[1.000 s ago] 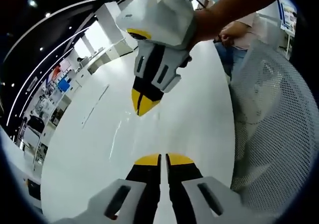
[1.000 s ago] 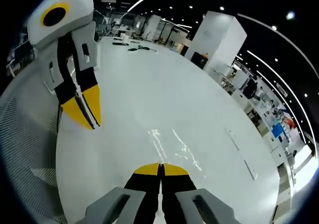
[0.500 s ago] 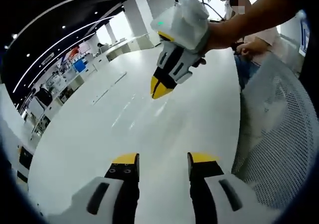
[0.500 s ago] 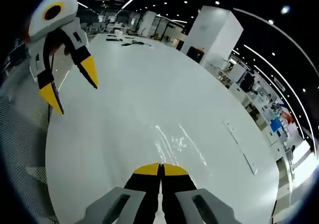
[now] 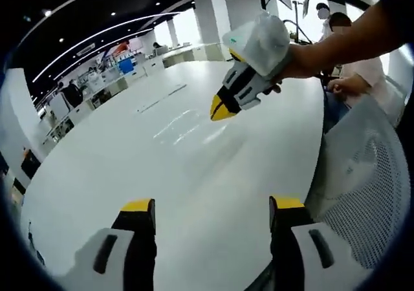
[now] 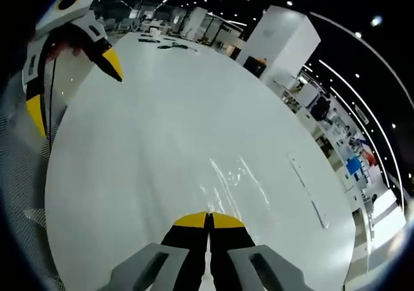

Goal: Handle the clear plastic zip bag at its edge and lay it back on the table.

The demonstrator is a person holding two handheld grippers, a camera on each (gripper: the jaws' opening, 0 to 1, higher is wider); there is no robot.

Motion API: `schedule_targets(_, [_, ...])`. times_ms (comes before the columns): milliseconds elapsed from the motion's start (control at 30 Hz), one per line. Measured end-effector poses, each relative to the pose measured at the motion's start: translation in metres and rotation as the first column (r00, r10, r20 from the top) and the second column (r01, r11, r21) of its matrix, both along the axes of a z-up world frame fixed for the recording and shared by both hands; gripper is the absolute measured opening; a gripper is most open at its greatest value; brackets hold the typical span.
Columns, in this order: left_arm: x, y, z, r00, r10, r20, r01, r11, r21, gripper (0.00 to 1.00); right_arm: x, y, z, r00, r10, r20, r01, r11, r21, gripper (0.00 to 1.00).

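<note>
Item: clear plastic zip bag. Flat on the white table, legible only as pale streaks of glare; lower centre of the right gripper view, just above that view's own tips. In the left gripper view, left of centre in the upper half, beside the tip of the other claw. Edges too faint to trace.

Item: left gripper. Jaws spread wide at the bottom of its own view, nothing between them but bare table. Also at upper left of the right gripper view, yellow tips well apart there too, well apart from the bag.

Item: right gripper. Jaws pressed together, no film visible between the tips. In the left gripper view, upper right of centre, held in a person's hand, tip pointing down toward the glare.

Change noted: left jaws together a second ago, half open half a second ago, fully apart now. Right jaws together throughout.

Reading, as judgement: left hold let go, bag apparently back on the table, task at or near its end. Not certain whether the right tips touch the bag's edge.

Also present: mesh chair back, right side of the left gripper view.
</note>
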State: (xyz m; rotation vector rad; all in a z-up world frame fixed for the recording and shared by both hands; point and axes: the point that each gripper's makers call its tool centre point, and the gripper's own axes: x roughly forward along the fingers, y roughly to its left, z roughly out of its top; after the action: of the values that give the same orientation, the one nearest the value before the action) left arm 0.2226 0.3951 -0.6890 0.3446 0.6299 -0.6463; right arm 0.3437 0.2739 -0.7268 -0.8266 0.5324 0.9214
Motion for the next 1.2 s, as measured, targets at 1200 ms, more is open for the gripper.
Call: schedule_targets(1200, [-0.007, 0.021, 0.006, 0.999, 0.040, 0.021, -0.040, 0.999, -0.027, 0.72, 0.017, -0.018, -0.027, 0.999, -0.039, -0.027, 0.034, 0.989, -0.147, 0.00])
